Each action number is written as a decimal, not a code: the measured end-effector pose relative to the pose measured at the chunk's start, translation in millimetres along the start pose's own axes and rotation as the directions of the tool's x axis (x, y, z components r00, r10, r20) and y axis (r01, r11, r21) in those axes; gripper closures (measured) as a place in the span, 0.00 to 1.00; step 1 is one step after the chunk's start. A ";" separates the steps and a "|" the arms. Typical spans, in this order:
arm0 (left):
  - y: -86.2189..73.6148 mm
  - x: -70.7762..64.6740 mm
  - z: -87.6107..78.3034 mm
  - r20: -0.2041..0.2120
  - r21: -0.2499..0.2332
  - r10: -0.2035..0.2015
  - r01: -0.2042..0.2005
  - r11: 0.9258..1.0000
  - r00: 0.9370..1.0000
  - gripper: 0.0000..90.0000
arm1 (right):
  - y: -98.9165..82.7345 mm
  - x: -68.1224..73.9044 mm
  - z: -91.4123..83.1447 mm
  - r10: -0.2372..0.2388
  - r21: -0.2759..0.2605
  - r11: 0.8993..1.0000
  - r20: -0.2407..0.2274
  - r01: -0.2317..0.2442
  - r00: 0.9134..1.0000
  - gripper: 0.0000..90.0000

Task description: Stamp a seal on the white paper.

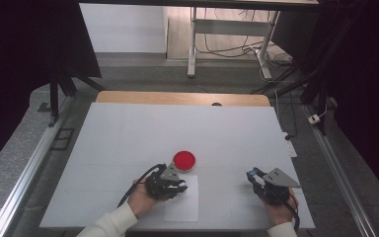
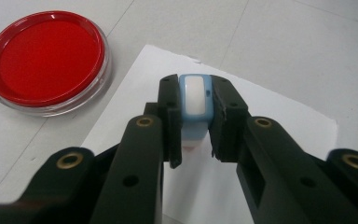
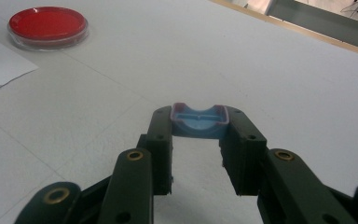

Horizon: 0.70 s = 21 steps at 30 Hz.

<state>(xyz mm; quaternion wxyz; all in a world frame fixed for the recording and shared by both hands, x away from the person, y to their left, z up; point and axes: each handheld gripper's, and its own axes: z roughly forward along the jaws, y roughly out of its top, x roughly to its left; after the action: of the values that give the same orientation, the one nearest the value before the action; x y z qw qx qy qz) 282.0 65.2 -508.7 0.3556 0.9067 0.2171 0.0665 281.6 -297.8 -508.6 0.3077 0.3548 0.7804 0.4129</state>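
Note:
My left gripper (image 2: 195, 88) is shut on a small light-blue stamp with a white face (image 2: 195, 112), held over a white sheet of paper (image 2: 270, 121). In the high view the left gripper (image 1: 180, 186) sits at the paper's (image 1: 183, 207) upper left corner. A round red ink pad in a clear dish (image 1: 184, 160) lies just beyond it, also seen upper left (image 2: 45, 58). My right gripper (image 3: 199, 115) is shut on a blue cap with a reddish rim (image 3: 199, 126), low over the bare table. It sits at the front right (image 1: 253, 176), well apart from the paper.
The white tabletop (image 1: 177, 128) ends at a wooden strip (image 1: 177, 98) along the far edge. Metal rails (image 1: 24, 173) run down both sides. The red ink pad (image 3: 47, 25) and a paper corner (image 3: 0, 60) lie far left in the right gripper view.

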 end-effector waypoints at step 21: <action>2.5 -5.3 1.0 -0.031 0.028 0.023 -0.022 0.999 0.999 0.85 | 0.4 1.0 -0.4 -0.003 0.003 1.000 0.001 0.003 1.000 0.72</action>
<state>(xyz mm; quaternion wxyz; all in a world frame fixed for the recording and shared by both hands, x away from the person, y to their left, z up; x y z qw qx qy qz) 278.3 60.6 -507.5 0.3388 0.9127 0.2134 0.0818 280.9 -297.0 -508.3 0.3084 0.3543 0.7814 0.4108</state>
